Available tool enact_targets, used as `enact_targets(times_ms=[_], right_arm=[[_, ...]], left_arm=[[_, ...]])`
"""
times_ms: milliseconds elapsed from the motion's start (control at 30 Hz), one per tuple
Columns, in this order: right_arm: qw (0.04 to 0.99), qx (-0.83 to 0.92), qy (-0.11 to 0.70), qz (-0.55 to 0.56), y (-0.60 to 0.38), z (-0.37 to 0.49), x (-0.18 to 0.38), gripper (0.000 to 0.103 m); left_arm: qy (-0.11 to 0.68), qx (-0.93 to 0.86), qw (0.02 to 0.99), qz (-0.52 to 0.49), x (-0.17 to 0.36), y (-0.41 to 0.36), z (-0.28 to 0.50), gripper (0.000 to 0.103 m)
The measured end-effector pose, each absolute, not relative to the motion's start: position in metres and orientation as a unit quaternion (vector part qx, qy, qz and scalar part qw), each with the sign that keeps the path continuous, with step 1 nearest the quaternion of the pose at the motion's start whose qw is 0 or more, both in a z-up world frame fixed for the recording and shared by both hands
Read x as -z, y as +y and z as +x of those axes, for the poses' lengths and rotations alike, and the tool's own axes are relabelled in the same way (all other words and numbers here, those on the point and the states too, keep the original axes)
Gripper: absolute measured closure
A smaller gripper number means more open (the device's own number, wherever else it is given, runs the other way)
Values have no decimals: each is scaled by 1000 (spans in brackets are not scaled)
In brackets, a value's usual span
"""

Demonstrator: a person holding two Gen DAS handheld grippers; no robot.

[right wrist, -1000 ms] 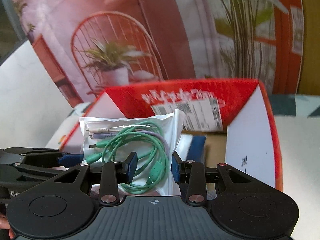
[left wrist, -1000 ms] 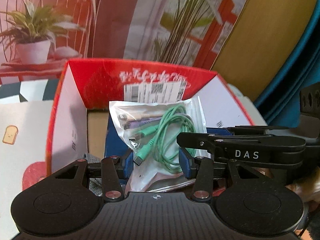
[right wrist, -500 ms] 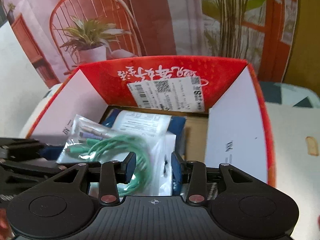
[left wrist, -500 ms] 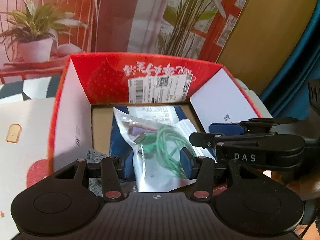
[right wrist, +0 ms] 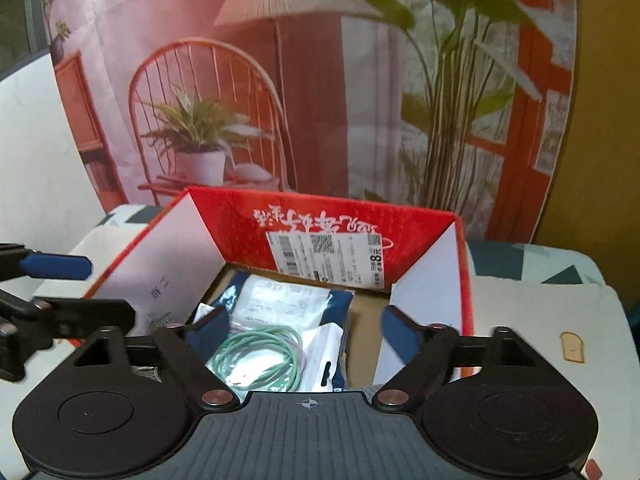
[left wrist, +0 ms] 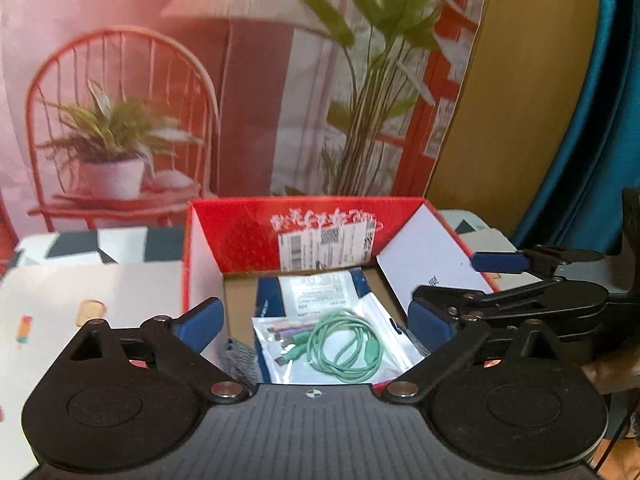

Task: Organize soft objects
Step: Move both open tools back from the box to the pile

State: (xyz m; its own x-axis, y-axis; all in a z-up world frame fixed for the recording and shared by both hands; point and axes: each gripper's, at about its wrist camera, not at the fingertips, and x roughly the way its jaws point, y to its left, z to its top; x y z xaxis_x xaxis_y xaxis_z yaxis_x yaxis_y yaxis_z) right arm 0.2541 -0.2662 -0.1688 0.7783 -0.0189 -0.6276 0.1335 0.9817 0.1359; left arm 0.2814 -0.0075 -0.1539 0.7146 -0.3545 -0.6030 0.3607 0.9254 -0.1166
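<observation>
Green cable in its clear bag (left wrist: 340, 350) lies inside the red box (left wrist: 240, 236), near its front edge. Both the left gripper (left wrist: 316, 320) and right gripper (right wrist: 300, 326) are opening, nothing between them; a low fingertip could snag the bag.

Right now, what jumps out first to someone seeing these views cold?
The red cardboard box dead centre, flaps up, with a shipping label on its far inner wall. Inside lies a clear bag of coiled green cable, resting on a dark blue package. Both sets of tongs, left and right, hang above it, jaws opening wide, nothing pinched between them.
</observation>
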Motion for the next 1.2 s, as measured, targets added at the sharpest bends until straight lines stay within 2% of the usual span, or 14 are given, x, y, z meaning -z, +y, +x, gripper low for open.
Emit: enact_targets(times_ms=[67, 133, 767, 1200], right_arm=[[942, 37, 321, 87, -265, 245, 164, 3], [945, 38, 312, 87, -262, 235, 159, 1], [955, 21, 286, 73, -238, 159, 167, 0], [958, 9, 284, 49, -216, 113, 192, 0]], left_arm=[[315, 187, 931, 5, 148, -5, 271, 2], [307, 180, 935, 3, 143, -2, 261, 0], [293, 124, 948, 14, 156, 38, 180, 0], [327, 121, 937, -12, 194, 42, 149, 0]])
